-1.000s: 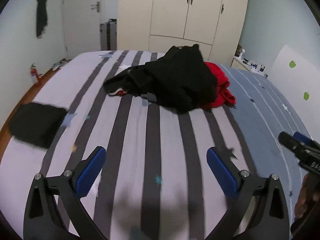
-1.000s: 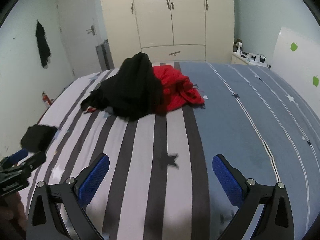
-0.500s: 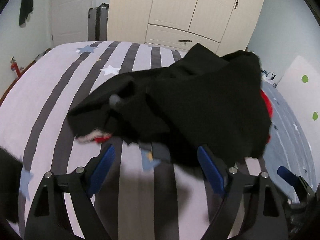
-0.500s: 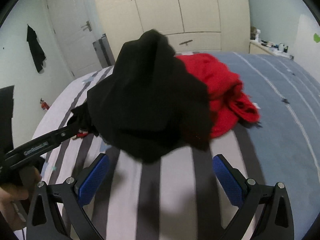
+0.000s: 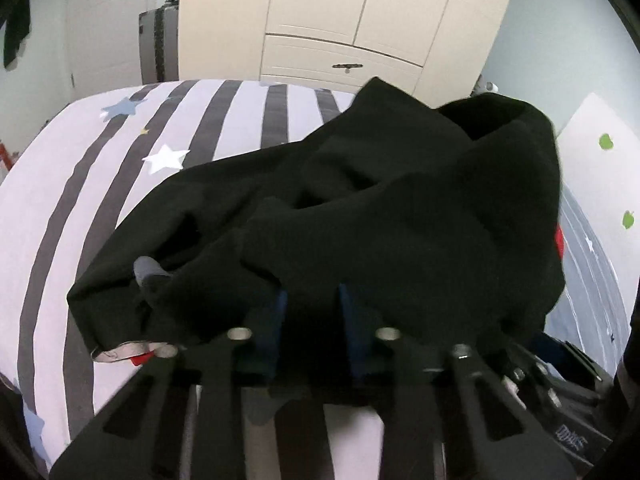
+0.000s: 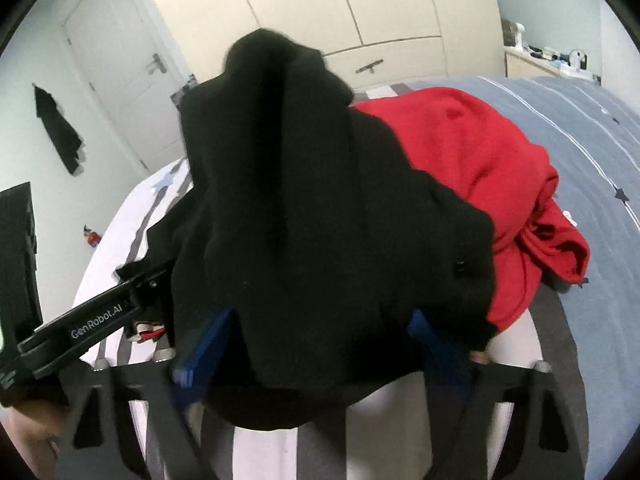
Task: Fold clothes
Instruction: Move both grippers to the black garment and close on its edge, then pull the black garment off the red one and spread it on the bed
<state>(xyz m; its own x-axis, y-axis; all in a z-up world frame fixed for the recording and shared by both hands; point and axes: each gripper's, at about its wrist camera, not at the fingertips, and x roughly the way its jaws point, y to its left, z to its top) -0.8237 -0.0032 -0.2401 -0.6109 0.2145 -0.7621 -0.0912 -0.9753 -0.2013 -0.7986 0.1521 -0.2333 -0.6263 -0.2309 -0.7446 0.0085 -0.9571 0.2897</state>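
Note:
A crumpled black garment (image 5: 400,220) (image 6: 300,200) lies heaped on the striped bed, partly over a red garment (image 6: 480,152). My left gripper (image 5: 312,294) is at the heap's near edge. Its jaws are closing, the blue pads narrow with black cloth pinched between them. In the right wrist view its labelled body (image 6: 100,320) reaches in from the left, fingertips hidden under cloth. My right gripper (image 6: 320,312) straddles a hanging fold of the same garment. Its jaws are closing too, still wide, with the cloth between the pads.
The bed sheet (image 5: 60,220) is white with grey stripes on the left and blue (image 6: 580,140) on the right. A cream wardrobe (image 5: 360,20) stands beyond the bed, a suitcase (image 5: 158,40) beside it. A hand (image 6: 28,420) holds the left gripper.
Both grippers moved forward and down to the clothes heap. The left jaws went from wide to nearly together on the black cloth. The right jaws narrowed around a fold.

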